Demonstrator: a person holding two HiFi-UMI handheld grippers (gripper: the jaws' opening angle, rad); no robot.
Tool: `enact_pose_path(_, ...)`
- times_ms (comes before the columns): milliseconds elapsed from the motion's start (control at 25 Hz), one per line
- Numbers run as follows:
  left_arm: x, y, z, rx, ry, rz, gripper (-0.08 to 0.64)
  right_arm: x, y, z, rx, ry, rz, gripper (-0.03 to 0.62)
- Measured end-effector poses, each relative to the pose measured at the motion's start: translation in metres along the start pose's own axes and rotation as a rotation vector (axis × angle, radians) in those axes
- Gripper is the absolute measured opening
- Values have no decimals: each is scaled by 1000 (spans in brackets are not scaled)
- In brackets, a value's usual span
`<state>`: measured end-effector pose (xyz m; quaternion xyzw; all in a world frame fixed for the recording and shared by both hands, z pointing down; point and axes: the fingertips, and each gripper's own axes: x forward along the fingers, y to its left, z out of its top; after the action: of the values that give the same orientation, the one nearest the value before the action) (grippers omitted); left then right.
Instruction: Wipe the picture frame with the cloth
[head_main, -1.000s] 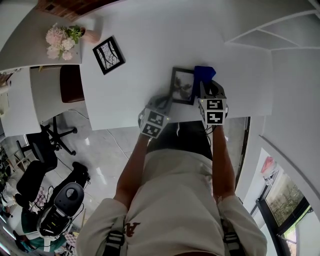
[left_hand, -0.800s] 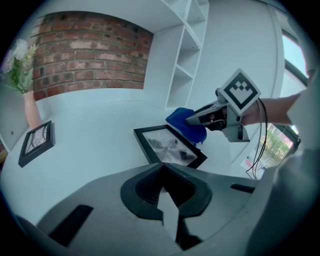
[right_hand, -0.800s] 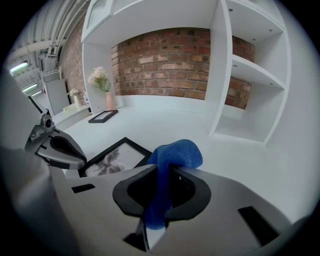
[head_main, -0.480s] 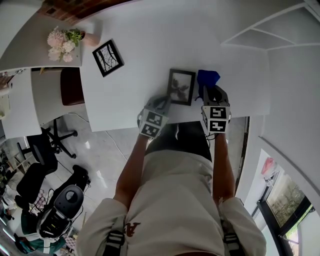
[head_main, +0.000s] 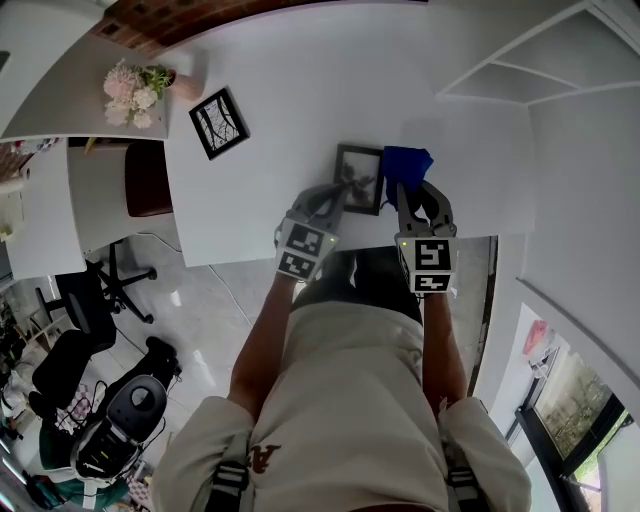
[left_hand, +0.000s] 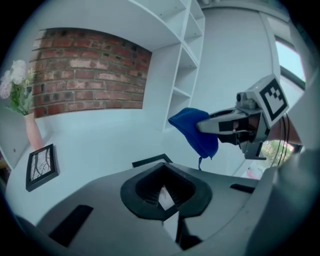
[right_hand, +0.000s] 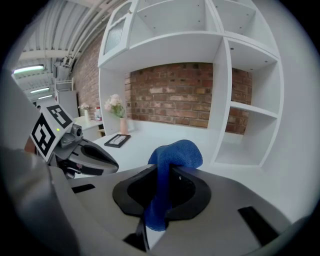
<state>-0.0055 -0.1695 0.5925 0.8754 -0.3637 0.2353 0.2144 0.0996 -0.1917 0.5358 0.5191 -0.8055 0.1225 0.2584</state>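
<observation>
Where the cloth (right_hand: 178, 151) bunches, right tongs (right_hand: 162, 192) clamp it.

1. Beige short-sleeved T-shirt (head_main: 340, 400), reddish letter printed on the chest.
2. Dark straps (head_main: 231, 482) with grey buckles over both shoulders.
3. Left gripper (head_main: 337, 194): grey, tapering jaws, black-and-white marker cube (head_main: 305, 250) behind them.
4. Right gripper (head_main: 418, 190): same grey shell, black recess round the jaws, green light on its cube, thin dark cables (left_hand: 286, 135) behind.
</observation>
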Motion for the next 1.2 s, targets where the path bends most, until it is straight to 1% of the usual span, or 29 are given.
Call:
enact_pose_path(160, -13, -1, 22, 4, -38, 6, 2, -10, 17, 9, -31, 13, 20, 34)
enact_pose_path(320, -23, -1, 32, 19, -60, 16, 2, -14, 32, 7, -29, 21, 29, 32)
enact_pose_path(560, -35, -1, 36, 27, -68, 23, 2, -18, 38, 12, -37, 9, 35, 32)
enact_pose_path(1200, -54, -5, 45, 41, -122, 17, 2, -30, 47, 25, -61, -17, 2, 32)
